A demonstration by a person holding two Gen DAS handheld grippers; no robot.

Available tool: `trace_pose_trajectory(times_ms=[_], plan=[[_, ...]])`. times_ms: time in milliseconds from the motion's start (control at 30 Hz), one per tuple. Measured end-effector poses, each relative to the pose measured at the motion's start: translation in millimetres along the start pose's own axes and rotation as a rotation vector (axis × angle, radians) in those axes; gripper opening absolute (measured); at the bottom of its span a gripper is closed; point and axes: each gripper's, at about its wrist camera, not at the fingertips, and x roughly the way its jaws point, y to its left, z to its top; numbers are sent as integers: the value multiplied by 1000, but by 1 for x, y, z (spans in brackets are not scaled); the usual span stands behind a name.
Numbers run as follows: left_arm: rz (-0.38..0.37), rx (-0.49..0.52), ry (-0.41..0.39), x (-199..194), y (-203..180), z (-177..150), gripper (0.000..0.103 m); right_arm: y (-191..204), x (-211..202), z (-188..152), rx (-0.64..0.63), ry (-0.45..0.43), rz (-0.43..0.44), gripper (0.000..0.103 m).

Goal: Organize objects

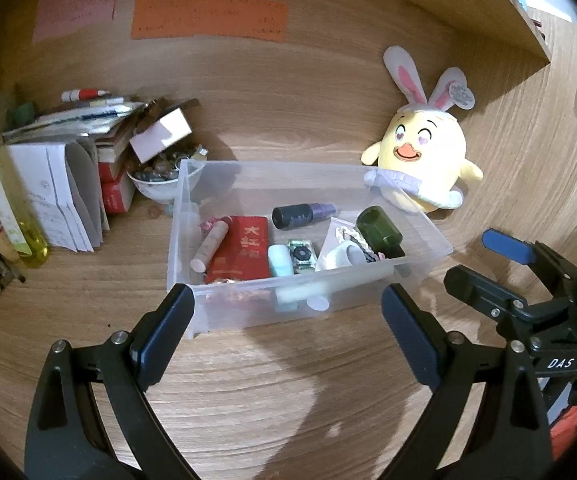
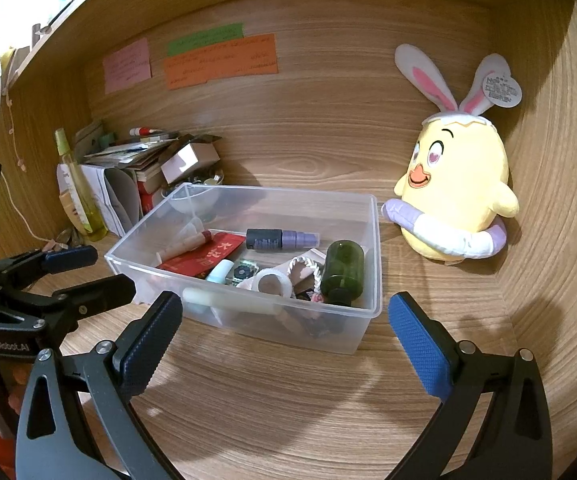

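The clear plastic rectangular box, filled with small items, is seen on the wooden surface, and both the left gripper and right gripper, spread empty before it, should probably be lowered evenly.

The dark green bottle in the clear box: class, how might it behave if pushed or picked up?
The dark green bottle lies on its side, so it may roll. Its smooth, glossy wall could slip in a tool. It rests against clutter in the clear box, which may shift.
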Motion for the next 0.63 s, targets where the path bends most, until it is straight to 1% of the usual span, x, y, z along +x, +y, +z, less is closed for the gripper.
trace_pose_trajectory(times_ms=[267,467,633], plan=[[0,-16,17,4,0,-1,96,0,0,-1,4,3,1,103],[14,-15,-13,1,3,-1,96,1,1,-1,6,5,0,103],[9,-14,-15,-1,3,1,96,1,4,-3,11,11,-1,103]])
